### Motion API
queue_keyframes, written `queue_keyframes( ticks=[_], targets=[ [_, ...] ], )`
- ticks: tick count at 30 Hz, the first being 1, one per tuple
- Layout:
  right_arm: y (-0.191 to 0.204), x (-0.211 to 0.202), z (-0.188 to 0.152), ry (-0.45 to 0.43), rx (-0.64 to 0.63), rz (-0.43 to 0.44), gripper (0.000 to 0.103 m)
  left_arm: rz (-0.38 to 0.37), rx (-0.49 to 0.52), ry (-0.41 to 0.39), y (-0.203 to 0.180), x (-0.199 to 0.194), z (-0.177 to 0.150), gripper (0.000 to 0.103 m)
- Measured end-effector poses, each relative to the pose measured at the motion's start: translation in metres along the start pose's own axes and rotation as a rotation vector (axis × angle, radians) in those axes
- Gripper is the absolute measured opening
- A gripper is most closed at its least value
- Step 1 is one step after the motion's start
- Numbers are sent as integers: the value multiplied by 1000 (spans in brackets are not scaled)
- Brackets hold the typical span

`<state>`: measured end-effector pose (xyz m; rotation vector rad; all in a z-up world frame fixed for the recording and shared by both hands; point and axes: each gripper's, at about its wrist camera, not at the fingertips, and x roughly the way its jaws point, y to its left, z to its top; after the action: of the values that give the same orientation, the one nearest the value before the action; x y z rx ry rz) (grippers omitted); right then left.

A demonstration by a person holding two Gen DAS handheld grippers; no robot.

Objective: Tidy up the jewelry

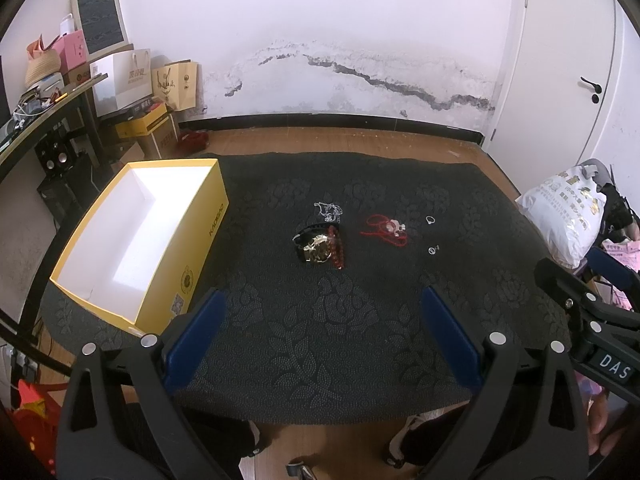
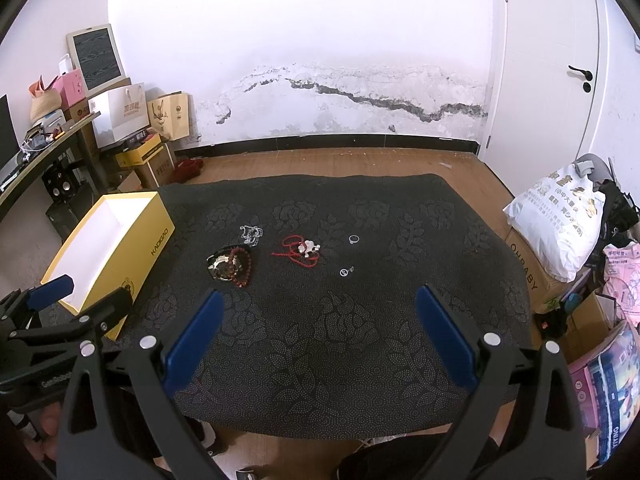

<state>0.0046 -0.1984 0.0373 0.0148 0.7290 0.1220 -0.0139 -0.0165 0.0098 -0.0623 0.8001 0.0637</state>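
Jewelry lies in the middle of a table covered by a black patterned cloth (image 1: 320, 340): a gold-faced watch (image 1: 316, 250) (image 2: 224, 268) with a dark red bead bracelet (image 1: 336, 252) (image 2: 240, 264) over it, a silver chain (image 1: 328, 212) (image 2: 251, 234), a red cord with a silver charm (image 1: 386, 230) (image 2: 302, 252), and two small silver rings (image 1: 430, 220) (image 1: 433, 250) (image 2: 353, 239) (image 2: 346, 272). An empty yellow box (image 1: 136, 236) (image 2: 108, 248) stands at the left. My left gripper (image 1: 322, 300) and right gripper (image 2: 320, 300) are open, empty, near the front edge.
A desk (image 1: 48, 112) with clutter, bags and cartons stands at the left against the wall. A white bag (image 2: 560, 216) on cartons and more packages stand at the right. A white door (image 2: 560, 80) is at the back right. Wooden floor surrounds the table.
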Motion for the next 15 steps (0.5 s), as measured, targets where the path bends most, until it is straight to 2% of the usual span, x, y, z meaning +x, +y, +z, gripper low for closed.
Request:
queue_keyframes(
  ticks=[9,15],
  targets=[
    [-1,0,0,-18,2,-1,93,3,0,3,1,0,-2,95],
    [-9,12,-1,17,-11,-11,93,1,3,8,7,13,-9,95]
  ],
)
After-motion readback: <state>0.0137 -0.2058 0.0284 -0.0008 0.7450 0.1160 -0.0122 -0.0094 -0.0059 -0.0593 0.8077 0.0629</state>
